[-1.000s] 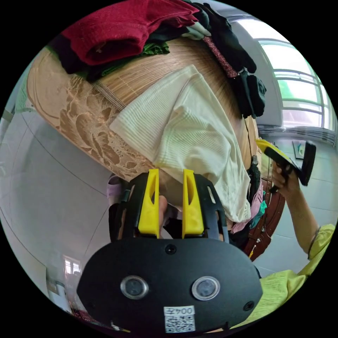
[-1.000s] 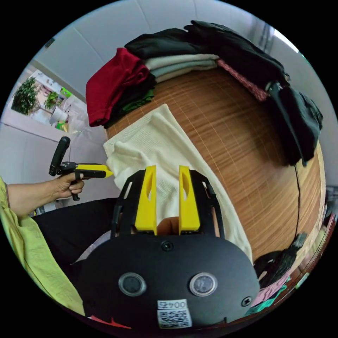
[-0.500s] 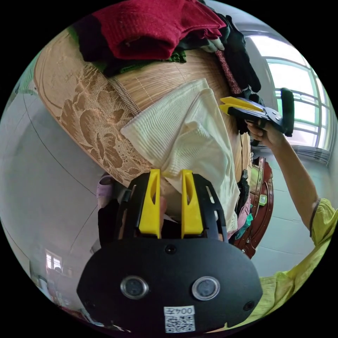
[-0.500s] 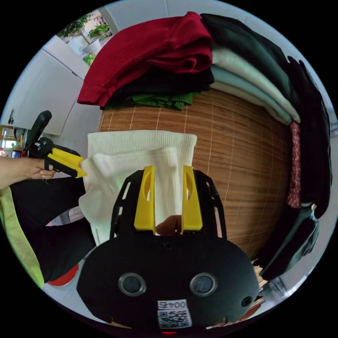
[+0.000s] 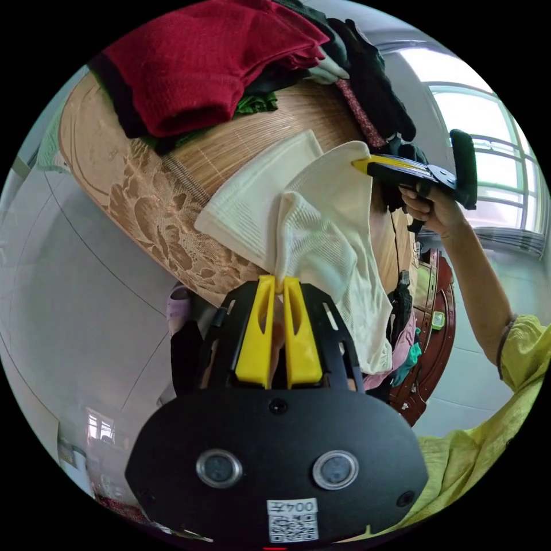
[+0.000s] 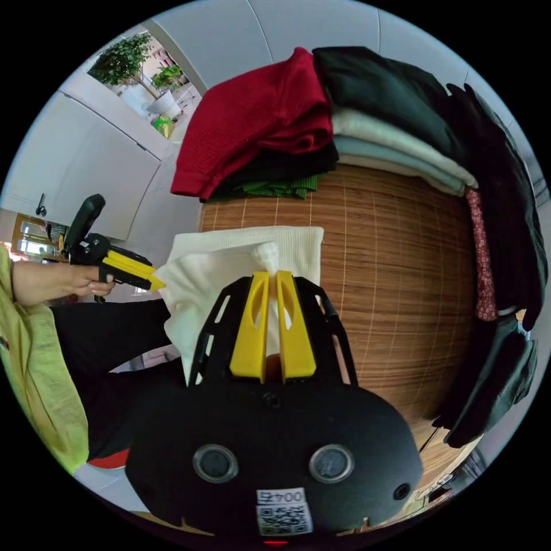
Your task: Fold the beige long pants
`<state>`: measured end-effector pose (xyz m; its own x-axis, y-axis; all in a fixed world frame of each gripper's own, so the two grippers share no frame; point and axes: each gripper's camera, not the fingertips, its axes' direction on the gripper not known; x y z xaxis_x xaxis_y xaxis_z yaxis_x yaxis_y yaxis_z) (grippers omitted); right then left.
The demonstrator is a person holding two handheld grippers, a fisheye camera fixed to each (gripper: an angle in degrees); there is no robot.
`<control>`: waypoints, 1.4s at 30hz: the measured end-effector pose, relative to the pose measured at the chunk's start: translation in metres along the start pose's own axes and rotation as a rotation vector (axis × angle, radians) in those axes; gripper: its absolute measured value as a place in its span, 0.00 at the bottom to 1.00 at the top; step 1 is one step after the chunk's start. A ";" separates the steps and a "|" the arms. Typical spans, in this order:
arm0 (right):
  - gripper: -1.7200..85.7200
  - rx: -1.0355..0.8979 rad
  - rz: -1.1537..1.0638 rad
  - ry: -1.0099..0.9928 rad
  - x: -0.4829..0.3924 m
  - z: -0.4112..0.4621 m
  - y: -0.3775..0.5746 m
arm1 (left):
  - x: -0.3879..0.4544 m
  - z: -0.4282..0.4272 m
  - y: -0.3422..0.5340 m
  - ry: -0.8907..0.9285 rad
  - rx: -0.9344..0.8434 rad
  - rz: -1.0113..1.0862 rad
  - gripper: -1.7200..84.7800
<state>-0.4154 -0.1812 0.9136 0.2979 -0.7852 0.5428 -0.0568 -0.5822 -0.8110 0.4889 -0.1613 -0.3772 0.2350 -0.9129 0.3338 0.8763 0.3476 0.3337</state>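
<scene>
Jaws of the left gripper (image 5: 279,282) pinch a pants (image 5: 321,229) corner; the right gripper (image 6: 270,276) jaws clamp another bunched corner. Pants lie at the bamboo mat's (image 6: 396,275) edge, folded clothes (image 6: 270,126) stacked at 12 o'clock.

I'm pinching a bunch of the pants (image 6: 229,270) w/ my right gripper (image 6: 272,275), jaws closed on it; left gripper (image 6: 152,282) is touching their edge, over the mat (image 6: 390,275).
</scene>
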 end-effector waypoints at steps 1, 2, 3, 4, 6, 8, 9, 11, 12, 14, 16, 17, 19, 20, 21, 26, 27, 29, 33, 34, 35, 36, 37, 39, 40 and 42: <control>0.04 0.025 0.006 -0.004 0.000 -0.016 0.008 | 0.004 -0.004 0.001 0.005 -0.009 0.004 0.05; 0.04 0.045 0.020 -0.020 0.004 -0.028 0.013 | 0.006 -0.006 0.002 0.007 -0.011 0.005 0.05; 0.04 0.054 0.027 -0.031 0.006 -0.032 0.016 | 0.008 -0.008 0.003 0.011 -0.012 0.009 0.05; 0.04 0.066 0.044 -0.048 0.010 -0.037 0.019 | 0.008 -0.008 0.003 0.010 -0.011 0.013 0.05; 0.04 0.069 0.061 -0.056 0.014 -0.035 0.021 | 0.006 -0.001 0.002 -0.003 -0.028 0.025 0.05; 0.04 0.065 0.081 -0.066 0.014 -0.026 0.021 | 0.002 0.011 0.000 -0.032 -0.071 0.033 0.05; 0.04 0.066 0.085 -0.066 0.012 -0.024 0.021 | 0.000 0.017 -0.001 -0.050 -0.077 0.036 0.05; 0.04 0.063 0.085 -0.040 0.003 -0.019 0.020 | 0.000 0.022 0.002 -0.078 -0.059 0.051 0.05; 0.04 0.063 0.084 -0.030 0.000 -0.019 0.020 | 0.004 0.023 0.004 -0.092 -0.039 0.072 0.05; 0.05 0.064 0.073 -0.006 -0.008 -0.024 0.022 | 0.016 0.019 0.009 -0.121 -0.004 0.113 0.05; 0.05 0.068 0.055 0.009 -0.015 -0.035 0.024 | 0.033 0.008 0.013 -0.160 0.028 0.152 0.04; 0.05 0.069 0.036 0.019 -0.019 -0.044 0.025 | 0.038 0.004 0.014 -0.162 0.033 0.155 0.04; 0.05 0.075 0.011 0.032 -0.022 -0.059 0.025 | 0.054 -0.017 0.014 -0.171 0.063 0.175 0.04; 0.05 0.082 0.006 0.033 -0.020 -0.065 0.023 | 0.057 -0.022 0.013 -0.181 0.066 0.183 0.04; 0.05 0.085 0.008 0.035 -0.017 -0.066 0.020 | 0.060 -0.026 0.012 -0.202 0.067 0.197 0.04; 0.05 0.019 0.094 0.023 -0.001 0.009 -0.018 | 0.032 0.010 -0.010 -0.243 0.035 0.137 0.04; 0.05 0.009 0.098 0.032 -0.003 0.020 -0.023 | 0.020 0.023 -0.017 -0.247 0.023 0.095 0.04; 0.05 -0.020 0.093 0.092 -0.016 0.054 -0.038 | 0.011 0.036 -0.025 -0.233 0.021 0.054 0.04; 0.06 -0.037 0.157 0.141 -0.025 0.089 -0.046 | 0.010 0.069 -0.032 -0.305 -0.008 0.059 0.05; 0.07 -0.035 0.207 0.148 -0.025 0.100 -0.045 | 0.007 0.077 -0.033 -0.310 -0.002 0.038 0.06; 0.09 -0.022 0.261 0.177 -0.025 0.107 -0.043 | 0.005 0.080 -0.033 -0.320 0.003 0.022 0.06; 0.11 -0.006 0.289 0.194 -0.026 0.108 -0.042 | -0.002 0.087 -0.034 -0.354 0.012 -0.017 0.07; 0.13 0.033 0.348 0.227 -0.029 0.107 -0.038 | -0.012 0.091 -0.036 -0.361 0.013 -0.054 0.08; 0.14 0.118 0.452 0.285 -0.039 0.093 -0.029 | -0.027 0.095 -0.038 -0.355 0.003 -0.109 0.10; 0.14 0.205 0.532 0.306 -0.050 0.077 -0.017 | -0.034 0.095 -0.037 -0.359 -0.001 -0.136 0.11; 0.13 0.354 0.649 0.301 -0.073 0.050 0.014 | -0.038 0.087 -0.029 -0.360 0.021 -0.144 0.11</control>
<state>-0.3905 -0.1217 0.8523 0.0362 -0.9971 -0.0672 0.1906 0.0729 -0.9789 0.4177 -0.1177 -0.3230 -0.0556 -0.8204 0.5690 0.8799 0.2291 0.4163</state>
